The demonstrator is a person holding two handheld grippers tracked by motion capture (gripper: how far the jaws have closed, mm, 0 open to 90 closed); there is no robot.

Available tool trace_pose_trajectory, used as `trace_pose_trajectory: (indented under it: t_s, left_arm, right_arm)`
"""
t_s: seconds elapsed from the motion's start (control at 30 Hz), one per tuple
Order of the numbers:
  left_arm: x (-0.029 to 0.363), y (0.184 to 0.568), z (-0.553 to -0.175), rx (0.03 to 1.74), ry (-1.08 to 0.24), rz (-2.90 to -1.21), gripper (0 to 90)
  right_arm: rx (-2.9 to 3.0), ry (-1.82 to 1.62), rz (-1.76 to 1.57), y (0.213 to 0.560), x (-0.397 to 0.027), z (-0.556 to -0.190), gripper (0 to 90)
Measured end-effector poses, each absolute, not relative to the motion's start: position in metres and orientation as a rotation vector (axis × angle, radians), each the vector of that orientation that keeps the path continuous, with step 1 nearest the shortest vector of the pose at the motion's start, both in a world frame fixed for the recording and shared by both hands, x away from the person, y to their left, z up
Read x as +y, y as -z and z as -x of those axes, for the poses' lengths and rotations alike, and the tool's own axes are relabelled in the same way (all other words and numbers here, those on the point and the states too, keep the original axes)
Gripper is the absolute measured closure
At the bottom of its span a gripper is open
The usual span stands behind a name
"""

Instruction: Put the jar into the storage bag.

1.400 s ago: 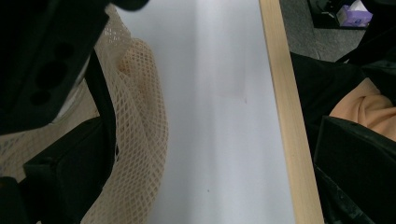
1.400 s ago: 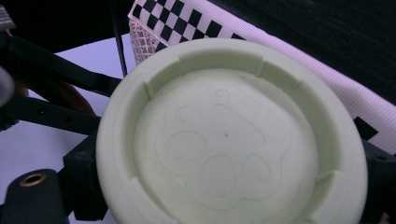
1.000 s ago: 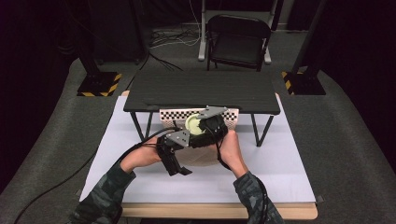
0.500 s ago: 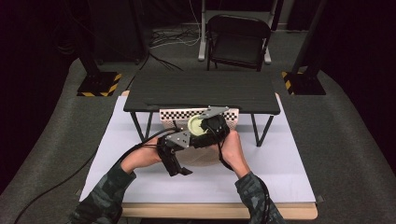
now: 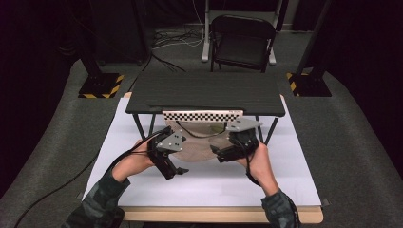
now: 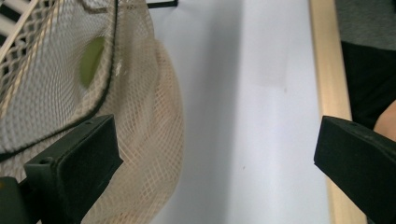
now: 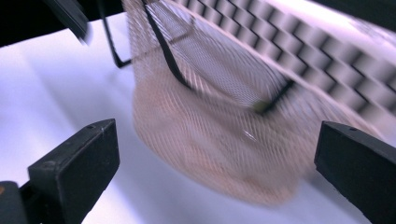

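Observation:
A beige mesh bag (image 5: 202,142) with a black drawstring lies on the white sheet (image 5: 294,180), partly under the front edge of the low black shelf (image 5: 206,92). A yellow-green round thing (image 6: 91,60) shows through the net. My left gripper (image 5: 177,170) is at the bag's left edge, open, with the net beside its left jaw in the left gripper view (image 6: 215,154). At the bag's right edge is my right gripper (image 5: 216,153), also open, with the blurred bag (image 7: 210,149) ahead between its jaws.
A checkered strip (image 5: 202,115) runs along the shelf's front. The shelf's thin black legs (image 5: 138,126) stand on the sheet. The table's wooden front edge (image 5: 214,213) is near the person's forearms. A folding chair (image 5: 242,42) stands beyond the table.
The right gripper has moved right and down, away from the yellow-green thing it was around. The mesh bag now lies spread flat between the grippers. The left gripper has shifted slightly left.

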State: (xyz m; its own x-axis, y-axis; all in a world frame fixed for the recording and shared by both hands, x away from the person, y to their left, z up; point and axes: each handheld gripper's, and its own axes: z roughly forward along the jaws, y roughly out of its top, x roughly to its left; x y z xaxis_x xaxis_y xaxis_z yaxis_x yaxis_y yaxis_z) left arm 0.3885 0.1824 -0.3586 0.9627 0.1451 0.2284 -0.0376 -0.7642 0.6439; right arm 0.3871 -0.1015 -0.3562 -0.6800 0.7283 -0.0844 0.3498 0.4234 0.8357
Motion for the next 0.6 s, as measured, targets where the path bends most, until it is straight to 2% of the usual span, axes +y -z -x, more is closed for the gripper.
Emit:
trace_pose_trajectory:
  t_s: [0.17, 0.4, 0.6]
  left_arm:
    - [0.201, 0.390, -0.392, 0.184, -0.297, -2.463, 0.0]
    - [0.238, 0.465, -0.415, 0.460, -0.185, -2.492, 0.0]
    - [0.259, 0.492, -0.423, 0.600, -0.238, -2.448, 0.0]
  right_arm:
    - [2.186, -1.137, -0.991, 0.380, -0.146, -0.369, 0.0]
    - [2.166, -0.984, -1.183, 0.449, -0.212, -0.358, 0.0]
    - [2.147, -0.899, -1.316, 0.489, -0.251, -0.355, 0.0]
